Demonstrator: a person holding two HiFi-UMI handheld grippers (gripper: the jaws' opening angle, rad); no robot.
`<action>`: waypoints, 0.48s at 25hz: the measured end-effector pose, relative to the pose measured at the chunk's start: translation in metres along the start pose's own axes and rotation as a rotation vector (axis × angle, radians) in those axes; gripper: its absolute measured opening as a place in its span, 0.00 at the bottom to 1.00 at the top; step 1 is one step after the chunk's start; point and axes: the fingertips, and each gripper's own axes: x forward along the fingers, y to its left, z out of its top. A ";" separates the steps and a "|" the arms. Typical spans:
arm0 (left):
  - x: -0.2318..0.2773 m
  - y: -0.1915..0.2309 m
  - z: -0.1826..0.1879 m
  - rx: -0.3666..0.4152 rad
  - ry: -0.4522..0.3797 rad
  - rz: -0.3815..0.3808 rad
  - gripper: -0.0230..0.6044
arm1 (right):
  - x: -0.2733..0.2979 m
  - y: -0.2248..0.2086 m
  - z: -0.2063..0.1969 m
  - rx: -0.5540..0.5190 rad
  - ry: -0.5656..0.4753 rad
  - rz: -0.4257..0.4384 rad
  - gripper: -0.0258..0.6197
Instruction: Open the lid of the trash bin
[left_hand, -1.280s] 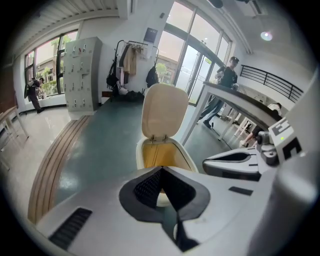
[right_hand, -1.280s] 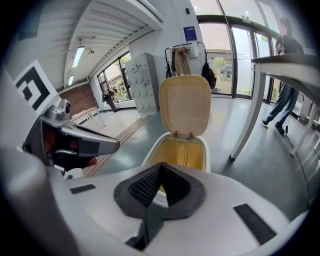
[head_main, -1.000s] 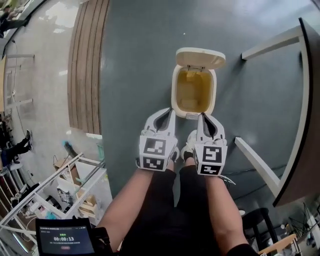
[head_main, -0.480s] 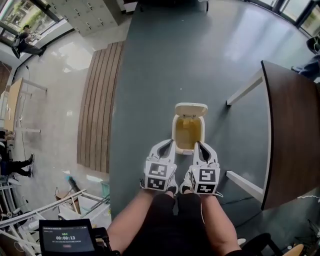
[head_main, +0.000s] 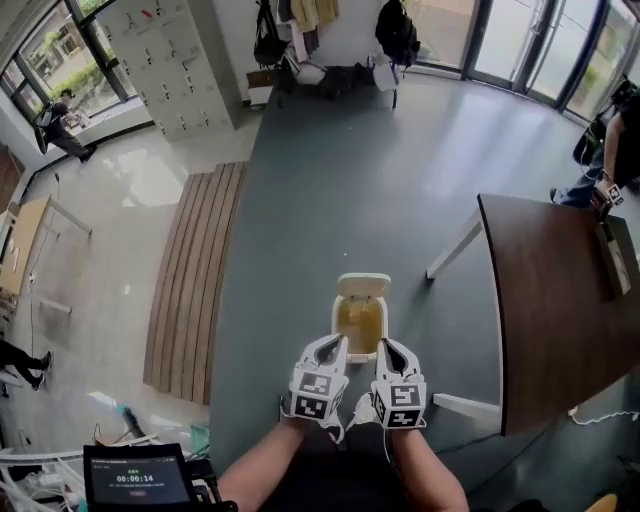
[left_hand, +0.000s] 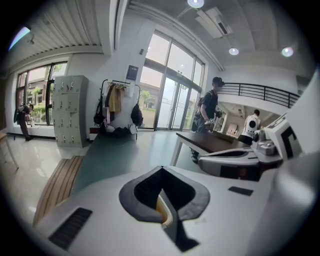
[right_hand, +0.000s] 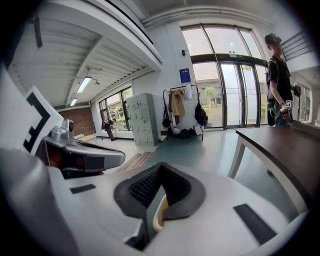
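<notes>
Floor (head_main: 330, 200); left tongs (head_main: 340, 345) beside right tongs (head_main: 385, 346)

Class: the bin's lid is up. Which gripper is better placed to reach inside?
Left gripper, marginally: both are shut at the cream plastic bin's near rim, right gripper slightly further out.

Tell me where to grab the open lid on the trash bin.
Pinch the lid by its free far edge, reaching over the trash bin from the near side. It stands open behind the mouth, so that thin rim is probably most exposed.
</notes>
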 end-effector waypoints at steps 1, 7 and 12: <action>0.000 -0.004 0.001 -0.003 -0.008 -0.009 0.03 | -0.001 0.000 0.003 -0.004 -0.009 0.002 0.04; -0.035 -0.030 0.015 -0.011 -0.071 -0.022 0.03 | -0.047 0.012 0.022 0.026 -0.074 -0.019 0.04; -0.063 -0.030 0.025 -0.015 -0.086 -0.010 0.03 | -0.071 0.016 0.034 0.039 -0.091 -0.026 0.04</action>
